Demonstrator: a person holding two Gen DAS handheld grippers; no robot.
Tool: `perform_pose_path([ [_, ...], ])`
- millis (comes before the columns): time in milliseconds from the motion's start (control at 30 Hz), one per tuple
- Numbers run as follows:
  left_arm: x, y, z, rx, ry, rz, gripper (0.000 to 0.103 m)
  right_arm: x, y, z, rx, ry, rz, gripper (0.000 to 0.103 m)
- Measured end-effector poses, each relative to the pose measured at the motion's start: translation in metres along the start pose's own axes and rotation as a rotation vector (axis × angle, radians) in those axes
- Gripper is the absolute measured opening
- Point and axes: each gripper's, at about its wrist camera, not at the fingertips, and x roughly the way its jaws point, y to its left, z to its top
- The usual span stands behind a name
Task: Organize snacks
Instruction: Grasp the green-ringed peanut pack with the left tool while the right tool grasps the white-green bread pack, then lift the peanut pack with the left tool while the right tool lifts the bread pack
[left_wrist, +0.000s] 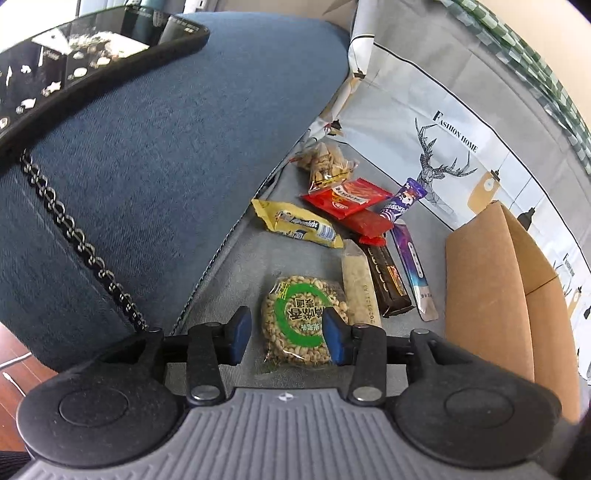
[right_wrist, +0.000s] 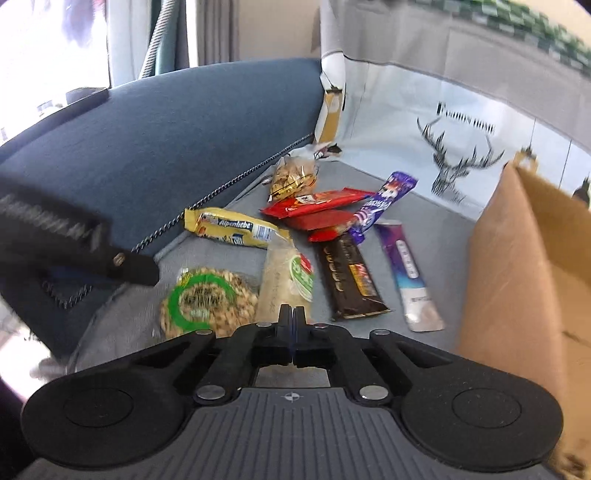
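Several snacks lie on a grey sofa seat (left_wrist: 236, 280). My left gripper (left_wrist: 286, 334) is open, its blue pads on either side of a round peanut cake with a green ring label (left_wrist: 304, 321), just above it. The cake also shows in the right wrist view (right_wrist: 207, 301). My right gripper (right_wrist: 291, 314) is shut and empty, hovering near a pale bar packet (right_wrist: 286, 284). Beyond lie a yellow Alpenliebe pack (left_wrist: 299, 225), red packets (left_wrist: 347, 199), a dark chocolate bar (left_wrist: 388, 280), a purple sachet (left_wrist: 413, 269) and a nut bag (left_wrist: 325, 164).
An open cardboard box (left_wrist: 487, 280) stands at the right of the snacks, also in the right wrist view (right_wrist: 517, 266). A blue cushion (left_wrist: 147, 155) with a black chain bag (left_wrist: 74, 74) rises at the left. A deer-print cushion (left_wrist: 443, 140) lines the back.
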Motion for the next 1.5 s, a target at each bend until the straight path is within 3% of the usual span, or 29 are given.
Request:
perform_pose_path([
  [100,0.000,-0.001,-0.002,-0.004,-0.003,0.009,0.048,-0.009,0.005,-0.014,-0.048,-0.008,-0.011,0.000],
  [167,0.000,-0.003,-0.005,-0.010,-0.010,0.011,0.052,-0.013,0.001,-0.017,-0.002,-0.026,0.010,0.001],
  [233,-0.001,-0.003,-0.006,-0.022,-0.019,0.009,0.055,-0.013,-0.004,-0.015,0.053,-0.043,0.041,0.008],
  [300,-0.002,-0.003,-0.006,-0.036,-0.026,0.007,0.056,-0.011,-0.007,-0.012,0.098,-0.063,0.064,0.034],
  [367,-0.001,-0.002,-0.004,-0.047,-0.031,0.002,0.056,-0.004,-0.010,-0.009,0.139,-0.061,0.073,0.050],
  [633,0.008,-0.007,-0.003,-0.034,-0.007,0.006,0.062,0.036,-0.024,-0.011,0.269,0.040,0.108,0.050],
  [833,0.015,-0.009,-0.002,-0.025,0.020,0.001,0.068,0.045,-0.031,-0.017,0.332,0.042,0.143,0.050],
  [867,0.017,-0.010,-0.002,-0.021,0.030,-0.004,0.069,0.043,-0.032,-0.016,0.328,0.038,0.162,0.041],
  [1033,0.027,-0.015,-0.002,0.004,0.077,-0.027,0.075,0.028,-0.026,-0.014,0.229,0.019,0.113,0.036],
  [1300,0.039,-0.027,-0.006,0.074,0.119,0.005,0.082,-0.002,0.001,-0.032,-0.051,0.082,-0.111,0.036],
  [1400,0.044,-0.032,-0.006,0.098,0.122,0.015,0.084,0.006,0.000,-0.042,-0.028,0.121,-0.090,0.040],
  [1500,0.051,-0.037,-0.007,0.115,0.131,0.029,0.085,0.009,-0.016,-0.043,0.099,0.124,-0.019,0.048],
])
